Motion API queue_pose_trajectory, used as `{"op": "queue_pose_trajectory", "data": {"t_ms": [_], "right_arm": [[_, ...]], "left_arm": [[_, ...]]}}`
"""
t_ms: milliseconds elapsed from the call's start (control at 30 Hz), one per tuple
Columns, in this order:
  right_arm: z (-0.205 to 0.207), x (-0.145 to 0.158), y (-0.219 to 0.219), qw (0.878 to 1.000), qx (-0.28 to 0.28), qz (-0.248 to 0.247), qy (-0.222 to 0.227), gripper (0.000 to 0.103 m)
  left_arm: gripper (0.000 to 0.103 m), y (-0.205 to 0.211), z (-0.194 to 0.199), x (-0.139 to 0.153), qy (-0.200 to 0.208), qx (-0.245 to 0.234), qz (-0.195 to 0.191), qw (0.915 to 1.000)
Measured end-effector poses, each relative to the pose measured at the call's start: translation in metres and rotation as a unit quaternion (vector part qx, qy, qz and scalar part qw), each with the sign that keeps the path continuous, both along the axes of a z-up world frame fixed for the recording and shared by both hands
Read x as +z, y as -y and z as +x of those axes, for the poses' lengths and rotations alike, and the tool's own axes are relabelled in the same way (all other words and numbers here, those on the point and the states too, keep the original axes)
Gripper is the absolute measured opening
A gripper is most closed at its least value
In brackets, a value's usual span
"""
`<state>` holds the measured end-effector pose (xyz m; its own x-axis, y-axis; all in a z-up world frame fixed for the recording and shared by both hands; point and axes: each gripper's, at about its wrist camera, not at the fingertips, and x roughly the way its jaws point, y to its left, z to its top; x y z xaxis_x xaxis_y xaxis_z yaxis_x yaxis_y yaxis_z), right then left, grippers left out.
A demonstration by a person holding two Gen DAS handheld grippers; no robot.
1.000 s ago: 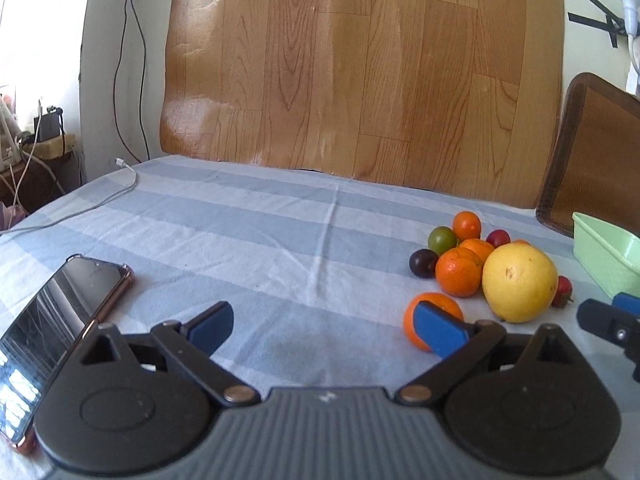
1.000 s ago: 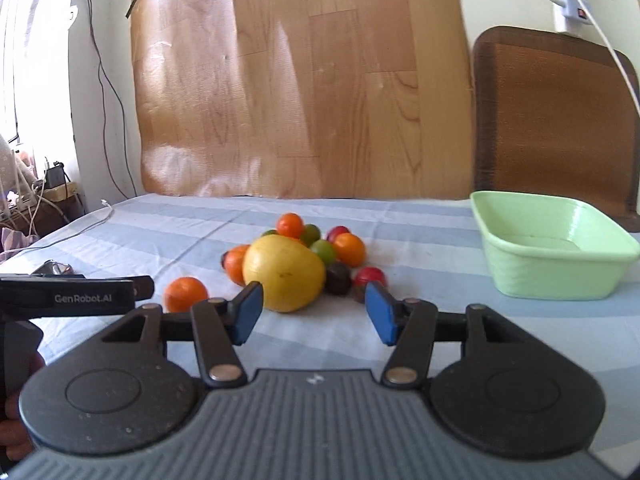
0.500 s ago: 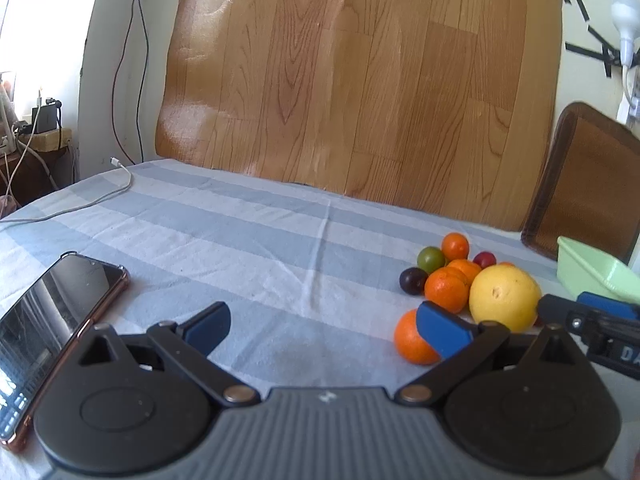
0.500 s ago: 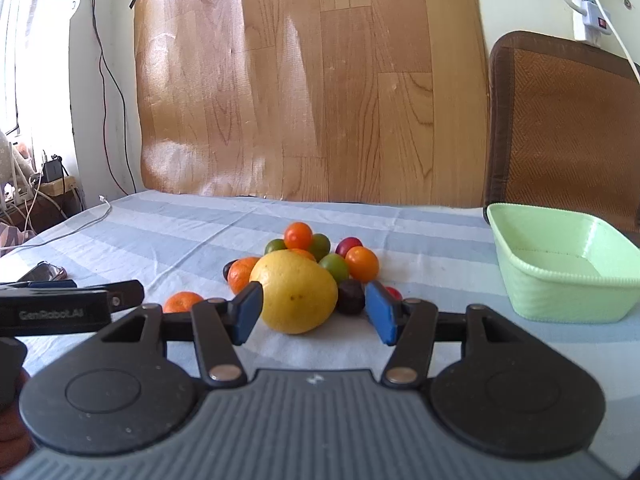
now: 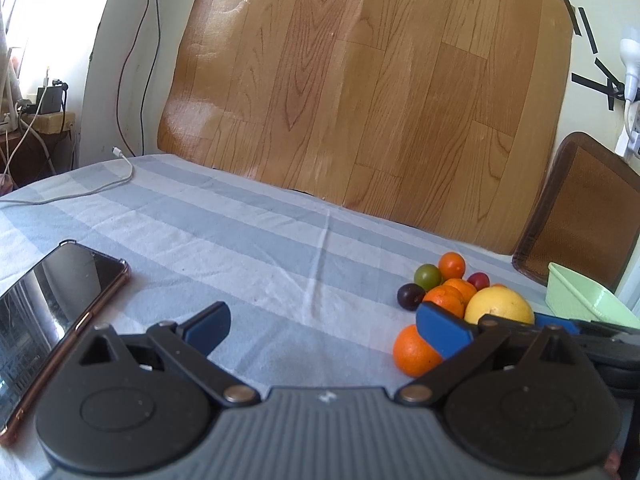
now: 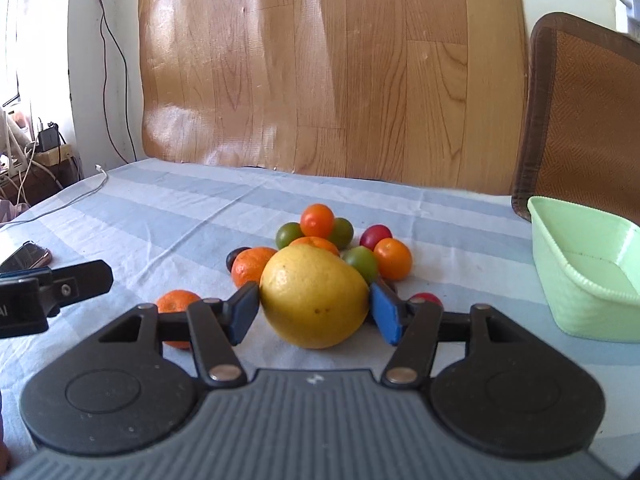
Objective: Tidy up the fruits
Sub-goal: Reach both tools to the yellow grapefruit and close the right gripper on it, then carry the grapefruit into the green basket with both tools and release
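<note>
A pile of fruit lies on the striped cloth: a big yellow citrus (image 6: 312, 280), oranges (image 6: 250, 266), green plums (image 6: 362, 262) and red ones (image 6: 376, 236). My right gripper (image 6: 315, 312) straddles the yellow citrus, which rests on the cloth. Its blue pads stand close at each side of the fruit, and the jaws are opening. One orange (image 5: 412, 352) sits apart in front of the pile, partly behind a finger of my left gripper (image 5: 324, 324), which is open wide over bare cloth. The light green basin (image 6: 580, 280) stands empty at the right.
A phone (image 5: 52, 300) lies on the cloth at the left, with a white cable (image 5: 80, 194) beyond it. A wood-pattern sheet (image 6: 320, 80) leans on the wall behind the table. A brown chair back (image 6: 580, 120) rises behind the basin.
My right gripper has moved forward until the yellow citrus sits between its fingers, and its jaws stand a little wider. The left gripper has tilted slightly and stayed in place.
</note>
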<state>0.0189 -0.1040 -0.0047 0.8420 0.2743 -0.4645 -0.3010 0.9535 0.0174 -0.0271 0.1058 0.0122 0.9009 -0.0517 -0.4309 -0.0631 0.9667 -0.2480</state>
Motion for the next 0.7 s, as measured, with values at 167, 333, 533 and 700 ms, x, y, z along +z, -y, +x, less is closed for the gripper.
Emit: {"op": "queue_pose_trajectory", "data": {"t_ms": [167, 333, 533, 700], "right_arm": [[-0.027, 0.005, 0.019, 1.000, 0.004, 0.014, -0.003, 0.060], [-0.074, 0.016, 0.054, 0.998, 0.026, -0.024, 0.046, 0.036], [-0.074, 0.010, 0.077, 0.999, 0.032, -0.018, 0.032, 0.043], [-0.067, 0.002, 0.081, 0.999, 0.034, 0.011, 0.022, 0.061]], "left_arm": [[0.103, 0.003, -0.005, 0.003, 0.011, -0.020, 0.005, 0.9997], [0.101, 0.021, -0.017, 0.019, 0.011, -0.138, -0.068, 0.9881], [0.091, 0.086, 0.010, 0.027, -0.043, -0.267, -0.086, 0.9589], [0.072, 0.120, 0.034, 0.016, -0.093, -0.291, -0.067, 0.9498]]}}
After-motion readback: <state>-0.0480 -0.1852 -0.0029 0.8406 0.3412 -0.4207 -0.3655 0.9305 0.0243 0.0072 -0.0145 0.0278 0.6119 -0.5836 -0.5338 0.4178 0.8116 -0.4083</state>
